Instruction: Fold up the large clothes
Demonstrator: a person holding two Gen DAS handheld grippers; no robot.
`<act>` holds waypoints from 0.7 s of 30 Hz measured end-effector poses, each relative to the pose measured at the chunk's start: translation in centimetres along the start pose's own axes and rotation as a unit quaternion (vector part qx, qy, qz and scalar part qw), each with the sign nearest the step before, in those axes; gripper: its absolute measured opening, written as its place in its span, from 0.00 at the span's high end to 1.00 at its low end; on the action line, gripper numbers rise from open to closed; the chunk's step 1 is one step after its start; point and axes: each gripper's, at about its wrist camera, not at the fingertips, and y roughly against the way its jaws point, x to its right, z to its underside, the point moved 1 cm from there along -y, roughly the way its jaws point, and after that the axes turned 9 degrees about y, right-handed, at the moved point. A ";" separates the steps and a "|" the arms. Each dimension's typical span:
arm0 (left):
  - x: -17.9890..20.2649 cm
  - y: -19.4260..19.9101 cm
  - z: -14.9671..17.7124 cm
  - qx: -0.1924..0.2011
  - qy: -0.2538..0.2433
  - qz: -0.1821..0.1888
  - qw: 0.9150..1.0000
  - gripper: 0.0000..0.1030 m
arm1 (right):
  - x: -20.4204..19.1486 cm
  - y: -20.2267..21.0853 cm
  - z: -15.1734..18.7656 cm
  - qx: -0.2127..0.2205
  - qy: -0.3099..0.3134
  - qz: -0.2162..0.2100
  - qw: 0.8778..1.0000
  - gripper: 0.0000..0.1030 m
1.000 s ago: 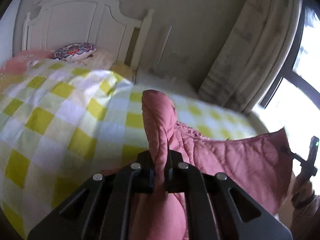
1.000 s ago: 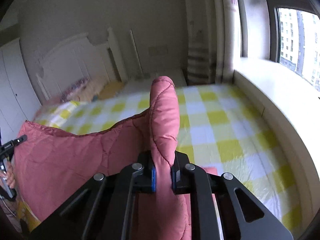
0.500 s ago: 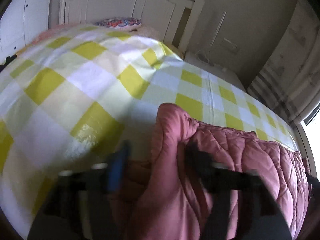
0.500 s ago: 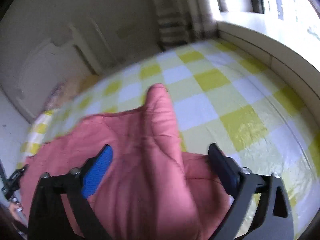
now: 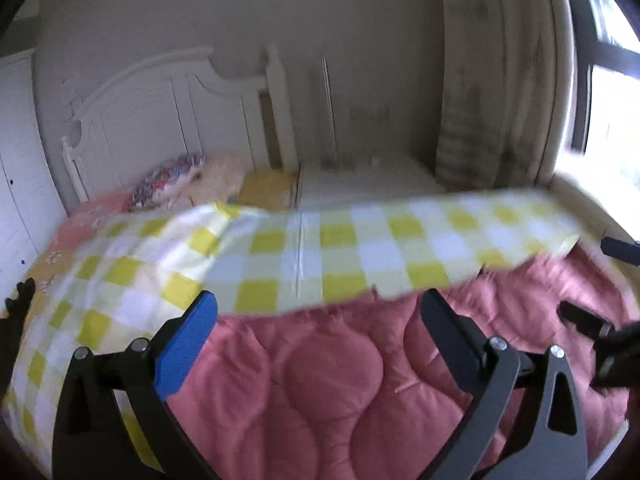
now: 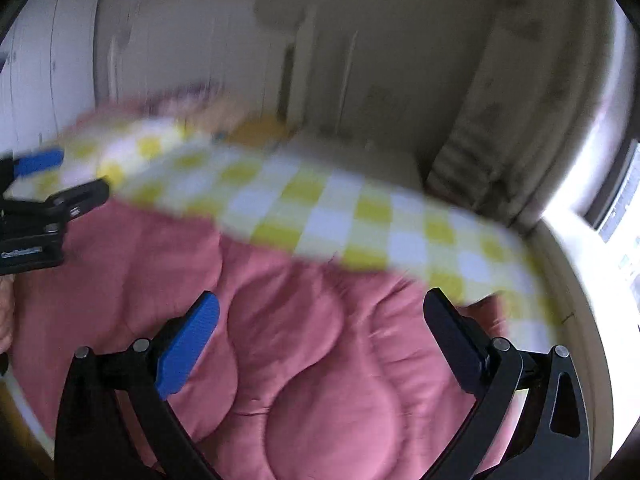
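A pink quilted cover (image 5: pixel 332 380) lies spread on the bed over a yellow-and-white check sheet (image 5: pixel 304 248). My left gripper (image 5: pixel 318 300) hangs over the cover's far edge. Its jaws are opening and stand wide, with nothing pinched between them. In the blurred right wrist view the same pink cover (image 6: pixel 312 360) lies under my right gripper (image 6: pixel 322 298). That one's jaws are opening too, and its pads are clear of the fabric. The left gripper (image 6: pixel 60 176) shows at that view's left edge. The right gripper (image 5: pixel 588 284) shows at the right edge of the left wrist view.
A white headboard (image 5: pixel 160 112) and a patterned pillow (image 5: pixel 168 178) are at the far end of the bed. Curtains (image 5: pixel 492 100) and a bright window (image 5: pixel 612 120) stand on the right, above a pale ledge (image 6: pixel 580 280). White wardrobe doors (image 5: pixel 16 160) are on the left.
Both grippers were shut on raised folds of the pink cover and have let go, jaws now wide. The cover has dropped flat onto the bed and both hands have swung sideways.
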 end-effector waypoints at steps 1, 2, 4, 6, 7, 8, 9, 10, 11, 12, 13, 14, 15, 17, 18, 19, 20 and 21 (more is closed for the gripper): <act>0.7 -2.3 1.4 -0.023 -0.015 -0.013 1.000 0.02 | -0.4 -2.3 1.2 -0.018 -0.001 -0.013 1.000 0.04; 0.9 -4.0 2.7 -0.045 -0.030 -0.021 0.998 0.02 | 0.4 -3.0 2.0 0.001 -0.036 -0.042 0.998 0.04; 0.8 -7.8 5.1 -0.095 -0.038 -0.015 0.995 0.02 | 1.7 -3.7 2.0 -0.006 -0.070 -0.056 0.996 0.04; -0.5 -8.5 4.7 -0.107 0.000 0.004 0.994 0.02 | 1.8 -4.0 1.9 -0.012 -0.068 -0.062 0.996 0.04; -0.7 -8.9 4.7 -0.113 0.003 0.009 0.993 0.02 | 1.9 -4.2 1.9 -0.013 -0.068 -0.063 0.996 0.04; -0.8 -8.9 4.9 -0.115 0.003 0.011 0.993 0.02 | 2.0 -4.0 1.9 -0.012 -0.069 -0.064 0.996 0.04; -1.0 -9.1 5.0 -0.114 0.004 0.010 0.993 0.02 | 1.7 -4.0 2.1 -0.010 -0.069 -0.065 0.995 0.04; -1.0 -9.0 5.1 -0.111 0.004 0.010 0.994 0.02 | 1.7 -4.0 2.1 -0.008 -0.070 -0.065 0.995 0.04; -1.1 -9.1 4.9 -0.112 0.005 0.011 0.994 0.02 | 1.8 -3.9 2.1 -0.008 -0.071 -0.066 0.995 0.04; -1.2 -9.1 5.0 -0.113 0.005 0.012 0.994 0.02 | 1.8 -3.9 2.2 -0.008 -0.071 -0.066 0.995 0.04; -1.1 -9.1 5.0 -0.113 0.004 0.012 0.993 0.02 | 1.9 -4.0 2.1 -0.008 -0.072 -0.066 0.995 0.04; -1.1 -9.0 4.9 -0.113 0.004 0.011 0.993 0.02 | 1.9 -3.9 2.2 -0.007 -0.072 -0.066 0.995 0.04; -1.1 -9.0 4.9 -0.113 0.004 0.011 0.994 0.02 | 1.8 -3.8 2.3 -0.007 -0.072 -0.067 0.995 0.04; -1.1 -9.0 4.9 -0.113 0.005 0.012 0.993 0.02 | 1.8 -3.7 2.3 -0.006 -0.073 -0.067 0.995 0.04; -1.0 -9.0 4.9 -0.113 0.005 0.011 0.994 0.02 | 1.8 -3.7 2.3 -0.007 -0.072 -0.067 0.995 0.04; -1.1 -9.0 5.0 -0.113 0.005 0.012 0.993 0.02 | 1.8 -3.7 2.3 -0.007 -0.072 -0.066 0.995 0.04; -1.1 -9.0 4.9 -0.113 0.005 0.012 0.993 0.02 | 1.8 -3.7 2.3 -0.007 -0.072 -0.066 0.995 0.04; -1.1 -9.0 5.0 -0.114 0.005 0.012 0.993 0.02 | 1.7 -3.8 2.2 -0.008 -0.071 -0.065 0.995 0.04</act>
